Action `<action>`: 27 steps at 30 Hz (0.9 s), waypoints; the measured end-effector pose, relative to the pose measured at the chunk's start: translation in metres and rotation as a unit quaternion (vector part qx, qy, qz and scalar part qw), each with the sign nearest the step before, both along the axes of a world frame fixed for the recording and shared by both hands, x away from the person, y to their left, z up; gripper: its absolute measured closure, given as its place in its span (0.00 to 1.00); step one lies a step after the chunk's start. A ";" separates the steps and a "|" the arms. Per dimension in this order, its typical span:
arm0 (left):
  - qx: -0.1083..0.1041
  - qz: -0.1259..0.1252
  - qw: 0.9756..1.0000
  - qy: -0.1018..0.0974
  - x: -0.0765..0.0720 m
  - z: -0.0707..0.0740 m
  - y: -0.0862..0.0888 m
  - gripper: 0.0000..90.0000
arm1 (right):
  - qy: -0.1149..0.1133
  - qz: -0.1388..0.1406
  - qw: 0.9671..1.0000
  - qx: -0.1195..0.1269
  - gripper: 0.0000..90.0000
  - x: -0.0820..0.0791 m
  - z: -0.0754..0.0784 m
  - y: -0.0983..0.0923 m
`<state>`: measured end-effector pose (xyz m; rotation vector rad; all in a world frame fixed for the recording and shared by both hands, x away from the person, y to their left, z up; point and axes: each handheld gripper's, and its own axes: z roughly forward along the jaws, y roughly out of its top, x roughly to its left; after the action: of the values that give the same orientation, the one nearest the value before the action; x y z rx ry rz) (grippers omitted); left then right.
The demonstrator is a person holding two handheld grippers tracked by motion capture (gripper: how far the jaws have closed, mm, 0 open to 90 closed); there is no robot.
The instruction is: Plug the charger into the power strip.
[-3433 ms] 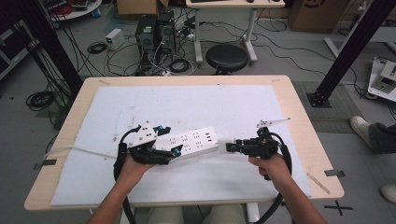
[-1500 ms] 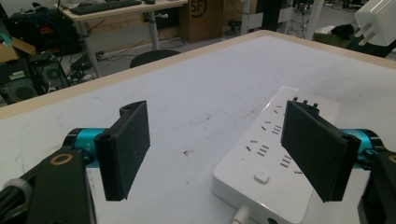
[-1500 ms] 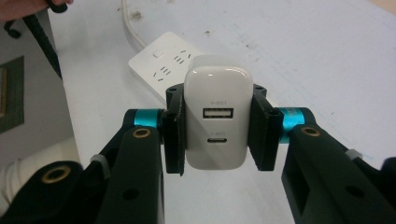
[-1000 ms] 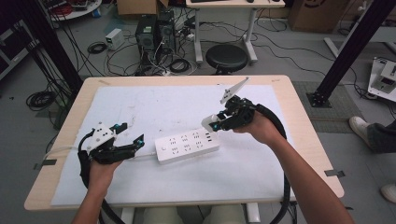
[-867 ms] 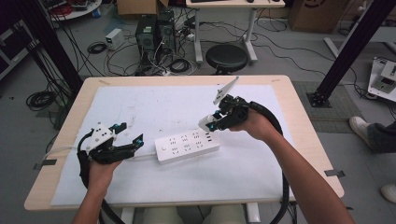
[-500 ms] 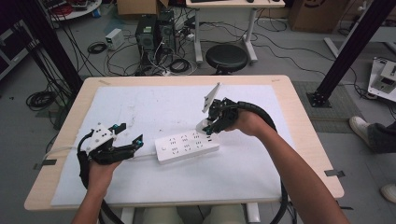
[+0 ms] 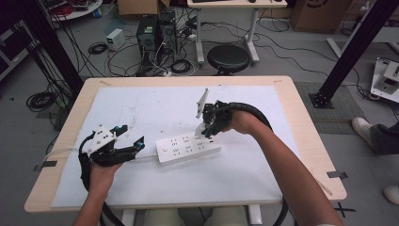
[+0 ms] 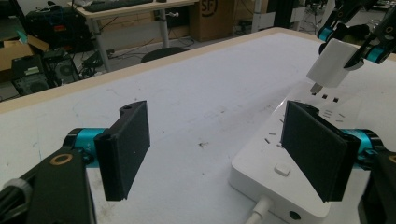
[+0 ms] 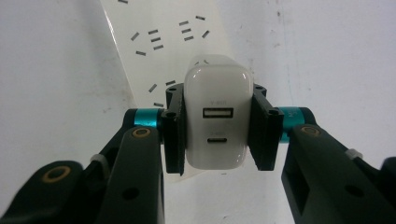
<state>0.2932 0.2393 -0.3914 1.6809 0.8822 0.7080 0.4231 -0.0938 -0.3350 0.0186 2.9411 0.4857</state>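
Note:
A white power strip [image 7: 188,148] lies on the white sheet mid-table, its sockets facing up. My right gripper [image 7: 205,131] is shut on a white USB charger [image 7: 199,130] and holds it just above the strip's right end. In the right gripper view the charger [image 9: 215,121] sits squeezed between the pads [image 9: 173,128], ports toward the camera, with the strip [image 9: 168,42] below it. My left gripper [image 7: 133,136] rests open at the strip's cord end. Its jaws stand wide apart in the left gripper view, the strip [image 8: 271,172] by the right one and the charger [image 8: 332,63] hanging farther off.
The strip's white cord [image 7: 147,158] runs left under my left hand. A white sheet [image 7: 141,103] covers most of the wooden table [image 7: 301,122]. Beyond the far edge stand a black stool [image 7: 228,57], computer cases and floor cables.
My right gripper has carried the charger left and down, from above the strip's right side to just over its right end. The left gripper and the strip have stayed put.

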 end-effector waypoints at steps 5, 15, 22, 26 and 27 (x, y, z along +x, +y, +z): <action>0.002 -0.003 1.000 0.003 0.000 -0.001 0.000 0.27 | -0.005 0.016 1.000 -0.023 0.71 0.002 -0.007 0.009; 0.002 -0.004 1.000 0.005 0.001 -0.003 0.001 0.27 | -0.021 0.073 0.994 -0.072 0.71 0.002 -0.009 0.026; 0.000 -0.003 1.000 0.006 0.001 -0.003 0.002 0.27 | -0.024 0.105 0.986 -0.126 0.71 0.002 -0.008 0.043; 0.000 -0.002 1.000 0.003 0.002 -0.003 0.003 0.27 | -0.017 0.109 0.984 -0.140 0.71 0.004 -0.008 0.050; -0.002 -0.003 1.000 0.004 0.002 -0.003 0.003 0.27 | -0.015 0.111 0.983 -0.144 0.71 0.005 -0.008 0.052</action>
<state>0.2949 0.2420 -0.3945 1.6825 0.8838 0.6964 0.4278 -0.0420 -0.3427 -0.3519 2.9668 0.0817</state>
